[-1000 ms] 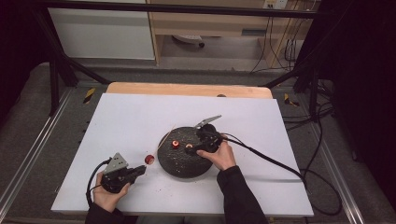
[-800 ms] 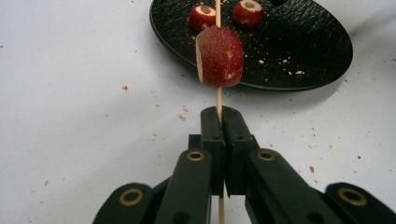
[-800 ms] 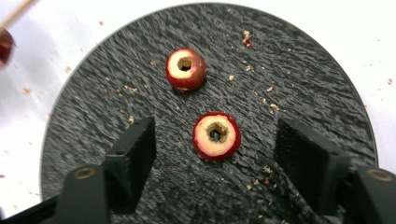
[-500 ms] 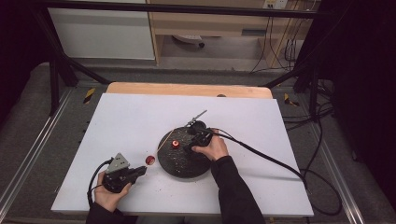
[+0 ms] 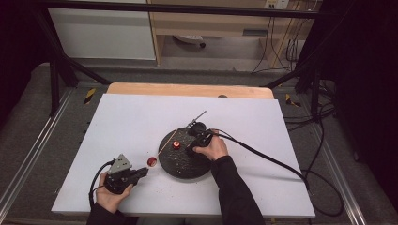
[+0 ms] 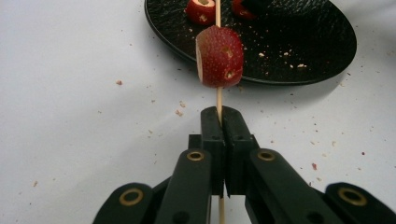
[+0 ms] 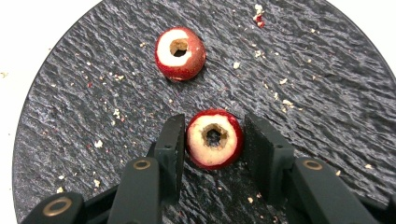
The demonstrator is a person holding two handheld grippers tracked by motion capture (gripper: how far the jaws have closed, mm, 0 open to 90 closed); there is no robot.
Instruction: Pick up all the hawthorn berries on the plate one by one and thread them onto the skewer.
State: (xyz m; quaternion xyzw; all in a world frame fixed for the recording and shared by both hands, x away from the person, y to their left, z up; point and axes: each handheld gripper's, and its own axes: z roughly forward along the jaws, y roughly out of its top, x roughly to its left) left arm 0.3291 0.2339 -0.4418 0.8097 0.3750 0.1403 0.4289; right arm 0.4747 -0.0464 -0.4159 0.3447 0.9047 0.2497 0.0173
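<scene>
The right gripper (image 7: 212, 140) is down on the black plate (image 7: 327, 93), and a cored red fruit piece (image 7: 214, 138) sits squarely between its jaws, hole facing up at the camera. The jaws have just been closing; the left pad is against the fruit's skin, the right pad looks a sliver off it, so I'd call this the instant of the pinch, not yet a firm hold. A second cored piece (image 7: 180, 52) lies farther out, ahead of the jaws and a little to their left, well apart from the first.

Over on the left gripper (image 6: 219, 119), the jaws are clamped tight on a thin wooden skewer (image 6: 217, 100), which runs straight out ahead of them, along their own line. One fruit piece (image 6: 219, 57) is already threaded on it, just beyond the fingertips, hanging above the white table (image 6: 70, 116) near the plate's rim.

The relation that matters: the skewer's long axis points toward the plate, and the hole in the gripped piece points upward. So the right hand, the nearer one, will probably need to lift and tip that piece until the hole lines up with the skewer tip.

Crumbs dot the plate and tabletop; around the table, dark frame rails and cables
</scene>
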